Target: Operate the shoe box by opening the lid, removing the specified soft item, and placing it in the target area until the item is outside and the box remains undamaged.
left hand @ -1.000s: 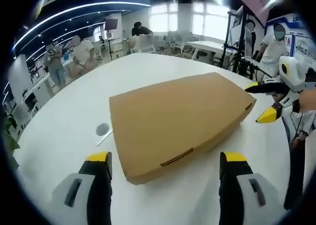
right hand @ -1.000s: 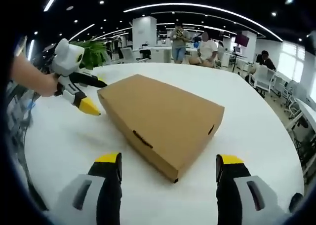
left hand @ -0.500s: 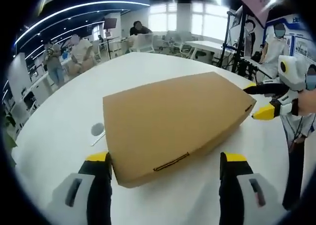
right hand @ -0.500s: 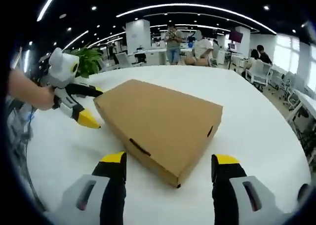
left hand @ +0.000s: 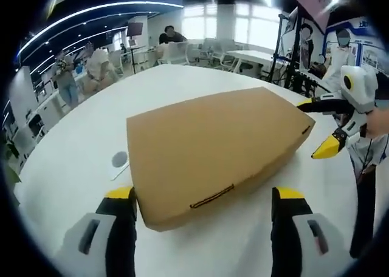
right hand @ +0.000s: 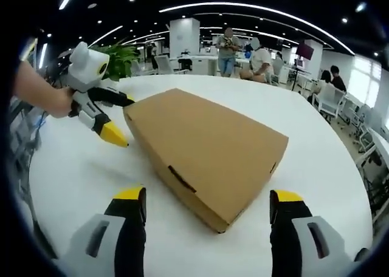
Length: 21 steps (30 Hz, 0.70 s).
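A shut brown cardboard shoe box [left hand: 213,146] lies flat on the white round table [left hand: 79,143], its lid down. My left gripper [left hand: 203,195] is open, and the box's near corner reaches between its yellow-tipped fingers. From the right gripper view, the left gripper [right hand: 123,119] is open at the far left corner of the box [right hand: 206,140]. My right gripper [right hand: 206,199] is open with another box corner just ahead of it. In the left gripper view the right gripper [left hand: 317,126] straddles the box's right corner, not touching it.
A small grey disc [left hand: 120,159] lies on the table left of the box. A person's hand [right hand: 45,98] holds the left gripper. Beyond the table are desks, chairs, several people and a green plant [right hand: 121,58].
The left gripper came closer, so the box corner now reaches between its fingers. The right gripper's lower finger dropped a little beside its corner. The box stays shut and still.
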Available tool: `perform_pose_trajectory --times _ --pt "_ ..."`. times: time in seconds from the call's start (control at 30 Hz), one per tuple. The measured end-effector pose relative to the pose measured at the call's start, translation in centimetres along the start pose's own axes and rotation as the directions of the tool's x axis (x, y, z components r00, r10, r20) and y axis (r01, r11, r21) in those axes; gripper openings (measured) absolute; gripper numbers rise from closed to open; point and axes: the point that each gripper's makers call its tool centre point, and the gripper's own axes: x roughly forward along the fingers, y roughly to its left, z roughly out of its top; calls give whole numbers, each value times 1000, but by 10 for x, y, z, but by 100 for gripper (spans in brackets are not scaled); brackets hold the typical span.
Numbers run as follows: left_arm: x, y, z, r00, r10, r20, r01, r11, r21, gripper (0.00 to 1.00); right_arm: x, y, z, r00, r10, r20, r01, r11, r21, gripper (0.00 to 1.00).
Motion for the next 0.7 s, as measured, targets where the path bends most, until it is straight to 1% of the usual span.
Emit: perform_pose_trajectory --times 0.03,0.07,0.1,0.17,0.2,0.23,0.3,0.33,0.37,0.43,0.57,0.67,0.7 --pt "0 1 3 1000 8 14 -8 1000 9 99 -1 -1 4 1000 1 23 -1 1000 2 89" --pt "0 1 5 1000 8 19 -8 1000 7 99 -2 -2 8 999 -7 43 7 1000 6 90" --pt "-1 1 6 1000 5 21 -5 1000 1 99 -3 -1 13 998 2 70 -2 1000 5 90" --pt "-1 1 9 1000 0 28 0 1000 -3 99 -5 -1 17 996 -3 92 4 1000 -8 93" --pt "0 1 10 1000 0 31 0 1000 3 99 -4 0 16 996 1 87 -1 1000 -1 94" --pt "0 1 11 999 -2 34 2 1000 7 99 -3 1 15 997 7 80 -8 1000 12 94" --pt "1 -2 13 999 -16 39 16 1000 7 99 -1 0 13 997 0 76 0 1000 -7 92" --pt "1 -2 13 999 -19 37 19 1000 7 99 1 -3 9 999 -14 51 15 1000 -19 91" --pt "2 -2 12 999 -21 34 21 1000 10 99 1 -3 6 999 -15 41 16 1000 -15 90" --pt "2 0 12 999 -20 28 19 1000 12 97 3 -6 8 998 -18 55 19 1000 -12 88" --pt "5 4 9 1000 -11 18 11 1000 0 95 11 -10 12 998 -22 54 24 999 -26 84" --pt "6 6 7 1000 -8 20 8 1000 -6 92 17 -8 8 999 -14 29 15 999 -31 79" --pt "7 5 6 1000 -14 18 14 1000 -16 91 19 -8 6 999 -29 17 30 999 -34 78"
